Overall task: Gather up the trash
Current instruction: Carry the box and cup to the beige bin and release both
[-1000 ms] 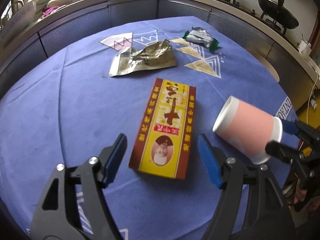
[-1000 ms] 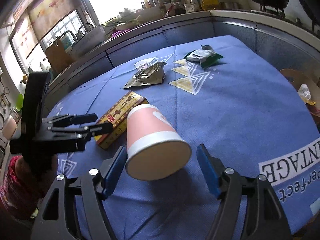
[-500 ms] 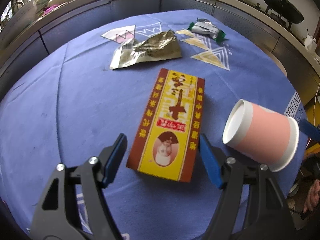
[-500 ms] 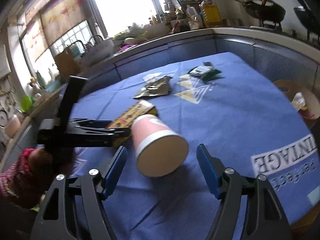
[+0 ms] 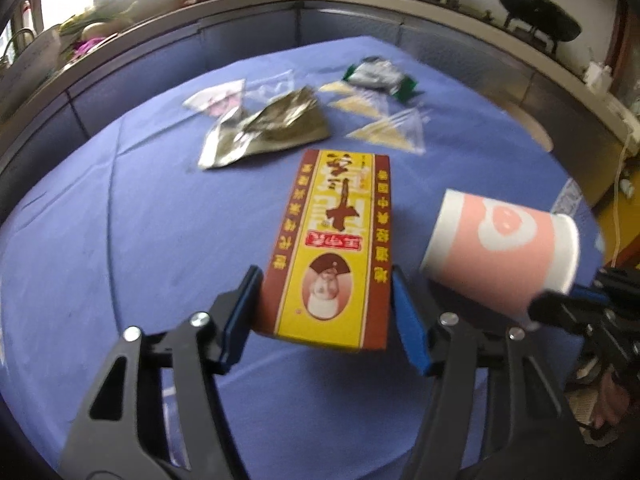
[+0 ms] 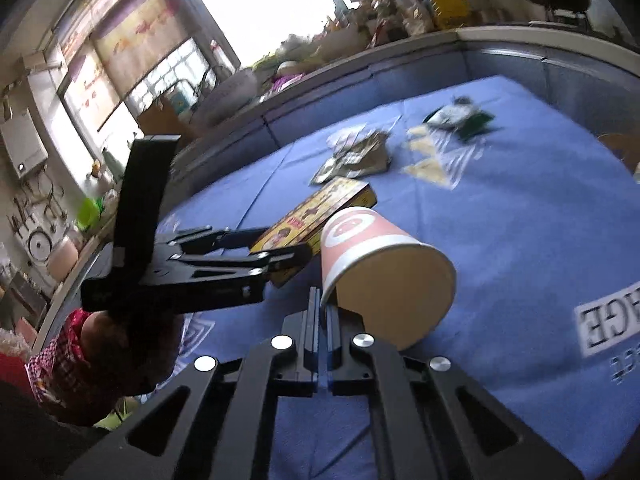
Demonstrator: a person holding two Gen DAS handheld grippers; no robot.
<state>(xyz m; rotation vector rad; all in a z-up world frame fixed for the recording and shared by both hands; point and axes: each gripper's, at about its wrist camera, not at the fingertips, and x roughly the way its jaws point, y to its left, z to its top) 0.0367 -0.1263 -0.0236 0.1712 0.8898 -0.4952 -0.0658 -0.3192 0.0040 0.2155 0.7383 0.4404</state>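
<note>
A kitchen counter with woks and a bright window curves behind your worktop, which is draped in a blue printed cloth. Your left gripper has its jaws around the near end of the red-and-yellow carton; they have just been closing, and the blue pads sit against the carton's two long sides, its near end raised off the cloth. Your right gripper has its jaws pinched together on the rim of the pink paper cup, holding the wall at the mouth so the cup lies tilted with its opening toward the camera and its base just beside the carton. Farther back on the cloth lie a crumpled foil wrapper and, well apart from it, a green-and-white packet.
</note>
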